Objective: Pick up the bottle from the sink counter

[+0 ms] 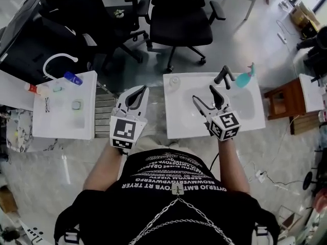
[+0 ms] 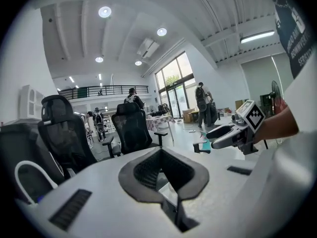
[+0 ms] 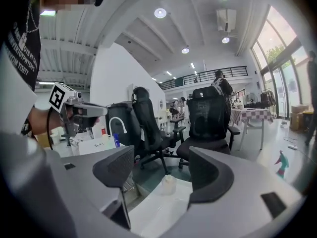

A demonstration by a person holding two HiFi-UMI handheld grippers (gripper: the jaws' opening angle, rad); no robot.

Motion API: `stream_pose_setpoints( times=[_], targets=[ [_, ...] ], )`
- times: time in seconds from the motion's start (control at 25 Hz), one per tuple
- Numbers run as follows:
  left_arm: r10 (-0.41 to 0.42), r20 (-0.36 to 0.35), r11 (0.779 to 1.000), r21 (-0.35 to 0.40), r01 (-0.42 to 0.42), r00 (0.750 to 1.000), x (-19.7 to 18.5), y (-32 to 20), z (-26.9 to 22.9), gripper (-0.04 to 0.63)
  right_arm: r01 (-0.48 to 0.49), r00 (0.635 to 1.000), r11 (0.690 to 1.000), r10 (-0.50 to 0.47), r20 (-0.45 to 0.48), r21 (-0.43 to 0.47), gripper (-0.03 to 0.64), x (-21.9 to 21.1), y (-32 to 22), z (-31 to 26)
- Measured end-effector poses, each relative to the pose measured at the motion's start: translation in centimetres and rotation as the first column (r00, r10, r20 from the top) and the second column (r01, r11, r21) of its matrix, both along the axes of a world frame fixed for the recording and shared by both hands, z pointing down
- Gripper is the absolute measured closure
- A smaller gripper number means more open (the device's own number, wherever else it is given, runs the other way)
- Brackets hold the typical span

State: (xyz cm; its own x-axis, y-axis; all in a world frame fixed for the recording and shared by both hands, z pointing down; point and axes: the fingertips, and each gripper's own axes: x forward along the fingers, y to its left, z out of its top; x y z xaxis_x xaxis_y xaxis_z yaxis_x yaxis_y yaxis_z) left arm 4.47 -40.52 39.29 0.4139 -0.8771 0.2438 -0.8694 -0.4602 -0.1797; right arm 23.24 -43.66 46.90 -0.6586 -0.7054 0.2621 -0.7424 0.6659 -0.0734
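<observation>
Both grippers hung near the person's body. The left gripper [image 1: 144,90] had its jaws pressed together on nothing, just off the left edge of the white sink counter [image 1: 179,127]. The right gripper [image 1: 204,95] had its jaws spread wide and empty above the basin. Black office chairs [image 1: 180,15] stood beyond the counter. A black faucet [image 1: 224,76] rose at the counter's back, and the teal spray bottle [image 1: 244,78] was just to its right. A small pale bottle [image 1: 174,80] stood upright on the back left corner, apart from both grippers, in line with the right jaws' gap.
</observation>
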Motion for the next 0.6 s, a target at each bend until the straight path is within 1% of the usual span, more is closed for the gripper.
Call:
stream_pose_setpoints(
  times=[0.12,0.24,0.32,0.44,0.6],
  targets=[
    [-0.029,0.004,1.0,-0.01,0.029,1.0,-0.8,-0.6,0.3,0.591,0.043,0.999,0.999,-0.043,-0.023,-0.029,0.293,-0.8,-1.1,3.1],
    [-0.042,0.014,0.999,-0.021,0.042,0.999,-1.7,-1.4,0.8,0.59,0.077,0.997,0.994,-0.078,-0.016,-0.081,0.293,-2.4,-2.3,6.1],
    [-0.045,0.016,0.998,-0.032,0.046,0.999,-2.3,-2.3,1.5,0.59,0.09,0.995,0.99,-0.094,-0.028,-0.113,0.293,-3.5,-3.1,8.1],
    [-0.036,0.015,0.998,-0.046,0.037,0.999,-2.6,-4.5,2.2,0.591,0.089,0.992,0.982,-0.103,-0.075,-0.167,0.293,-4.6,-5.0,11.5],
    [-0.001,0.016,0.998,-0.056,0.002,1.0,-2.5,-7.9,2.7,0.59,0.079,0.989,0.973,-0.103,-0.104,-0.218,0.29,-5.6,-7.8,15.4]
  ],
)
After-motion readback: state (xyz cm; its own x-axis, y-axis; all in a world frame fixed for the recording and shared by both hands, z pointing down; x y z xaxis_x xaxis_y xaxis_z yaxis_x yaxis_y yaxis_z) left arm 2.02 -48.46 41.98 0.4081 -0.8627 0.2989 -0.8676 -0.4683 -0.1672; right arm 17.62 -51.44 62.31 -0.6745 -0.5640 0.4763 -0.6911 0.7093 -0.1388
